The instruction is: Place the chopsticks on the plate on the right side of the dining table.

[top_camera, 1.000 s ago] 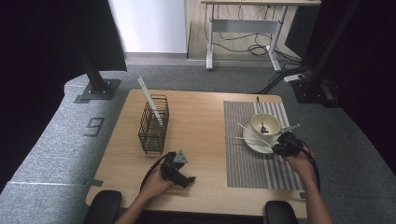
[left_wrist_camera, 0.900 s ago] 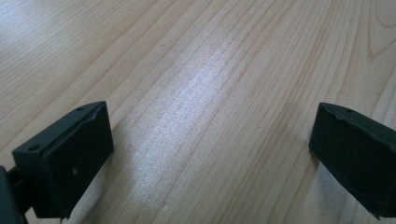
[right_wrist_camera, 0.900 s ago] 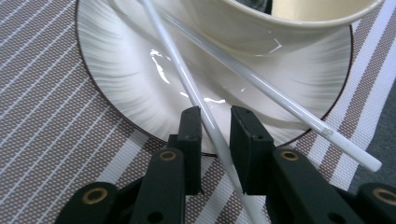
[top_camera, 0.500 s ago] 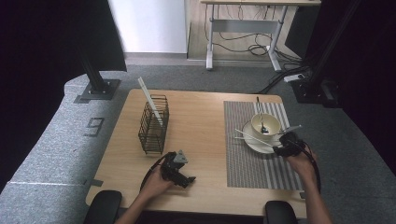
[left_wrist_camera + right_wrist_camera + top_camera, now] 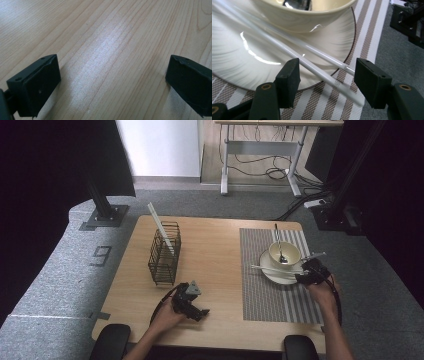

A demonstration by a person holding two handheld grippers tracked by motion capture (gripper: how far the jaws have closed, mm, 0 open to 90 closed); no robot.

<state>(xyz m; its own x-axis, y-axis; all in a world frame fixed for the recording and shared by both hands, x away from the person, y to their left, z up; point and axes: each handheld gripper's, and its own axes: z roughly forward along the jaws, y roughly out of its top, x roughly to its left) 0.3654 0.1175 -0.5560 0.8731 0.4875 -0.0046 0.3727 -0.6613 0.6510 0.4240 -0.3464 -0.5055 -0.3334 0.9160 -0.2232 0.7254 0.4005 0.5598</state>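
Right gripper (image 5: 325, 82) parted, jaws just opened around two white plastic chopsticks (image 5: 312, 66) lying loose across the round cream plate's rim (image 5: 242, 75) beside the cream bowl (image 5: 299, 17), likely just set down; left gripper (image 5: 110, 85) idle, spread over the pale wooden desk (image 5: 112, 37).

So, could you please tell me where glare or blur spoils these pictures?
Left gripper view: a pale sheen of glare on the table. Right gripper view: bright highlights on the plate, and the bowl looks soft. High view: evenly lit table, dark at both sides.
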